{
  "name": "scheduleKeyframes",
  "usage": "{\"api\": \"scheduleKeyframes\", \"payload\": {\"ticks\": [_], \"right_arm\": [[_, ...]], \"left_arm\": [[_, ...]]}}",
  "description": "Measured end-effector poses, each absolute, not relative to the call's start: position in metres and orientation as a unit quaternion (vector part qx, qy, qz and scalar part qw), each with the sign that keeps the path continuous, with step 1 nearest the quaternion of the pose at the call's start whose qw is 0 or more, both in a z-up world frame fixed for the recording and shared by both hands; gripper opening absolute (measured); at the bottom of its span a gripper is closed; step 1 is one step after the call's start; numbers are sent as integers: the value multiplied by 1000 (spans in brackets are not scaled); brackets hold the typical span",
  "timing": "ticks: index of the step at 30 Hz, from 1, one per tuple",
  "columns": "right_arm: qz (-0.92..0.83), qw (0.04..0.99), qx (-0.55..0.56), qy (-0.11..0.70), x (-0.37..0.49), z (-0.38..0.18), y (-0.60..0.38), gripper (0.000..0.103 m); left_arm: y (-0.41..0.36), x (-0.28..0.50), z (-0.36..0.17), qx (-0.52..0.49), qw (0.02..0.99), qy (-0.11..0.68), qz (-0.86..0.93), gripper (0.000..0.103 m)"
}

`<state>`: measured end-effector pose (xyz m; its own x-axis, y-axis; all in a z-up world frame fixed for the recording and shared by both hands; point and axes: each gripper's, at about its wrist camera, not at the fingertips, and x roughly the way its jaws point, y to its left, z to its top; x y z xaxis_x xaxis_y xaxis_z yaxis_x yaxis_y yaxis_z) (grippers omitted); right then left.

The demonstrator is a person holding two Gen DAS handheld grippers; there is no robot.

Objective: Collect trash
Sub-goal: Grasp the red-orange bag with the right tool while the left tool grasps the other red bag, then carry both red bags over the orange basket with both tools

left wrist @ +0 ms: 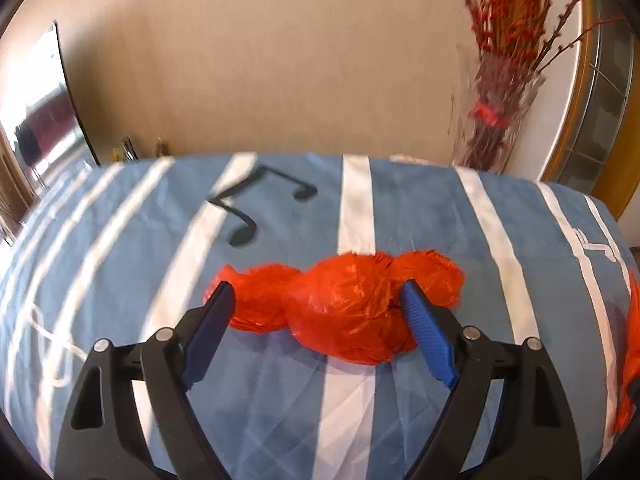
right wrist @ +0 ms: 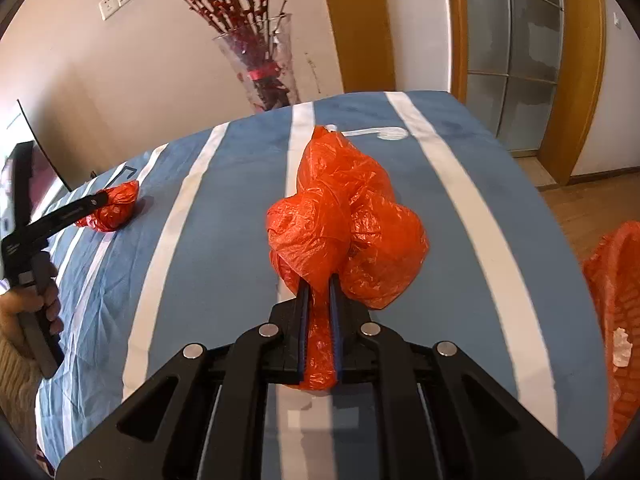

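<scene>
A knotted orange plastic bag (left wrist: 340, 304) lies on the blue-and-white striped tablecloth (left wrist: 420, 208). My left gripper (left wrist: 316, 292) is open, its blue fingers on either side of this bag, low over the cloth. In the right wrist view, my right gripper (right wrist: 318, 284) is shut on a second crumpled orange plastic bag (right wrist: 344, 216), which bulges beyond the fingertips above the cloth (right wrist: 224, 240). The left gripper (right wrist: 92, 202) and its bag (right wrist: 114, 208) show far left in that view. The edge of the second bag shows at the right of the left wrist view (left wrist: 630, 344).
A glass vase of red-berried branches (right wrist: 264, 68) stands at the table's far edge, also in the left wrist view (left wrist: 500, 120). An orange bag-lined bin (right wrist: 612, 320) with white paper inside sits off the table's right side. A TV (left wrist: 44, 108) stands far left.
</scene>
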<state>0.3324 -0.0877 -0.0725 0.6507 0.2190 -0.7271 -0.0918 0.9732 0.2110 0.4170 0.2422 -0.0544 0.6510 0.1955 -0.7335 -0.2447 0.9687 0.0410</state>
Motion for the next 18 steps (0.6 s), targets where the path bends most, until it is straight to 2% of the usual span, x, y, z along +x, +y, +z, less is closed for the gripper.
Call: {"api": "scheduleKeyframes", "payload": {"ticks": [3,5,8,12,18], "right_arm": [[85,906,76,408,328,-72,-93,10],[85,906,76,408,325,-73,-94,10],[86,905,78,409,321,-73,-97,10],[84,905,78,409,312,-72,-101,10],[77,910,83,398,300,-62,-115,10]], "left_arm": [[240,419,-58,-38,909,400,115,81],[236,420,-60,-35,910,399,102,72],[229,419,-61,-32,913,399,84,51],[221,415,-60,-24,916,392,84,36],[208,397,-47,-33,922,379,76,34]]}}
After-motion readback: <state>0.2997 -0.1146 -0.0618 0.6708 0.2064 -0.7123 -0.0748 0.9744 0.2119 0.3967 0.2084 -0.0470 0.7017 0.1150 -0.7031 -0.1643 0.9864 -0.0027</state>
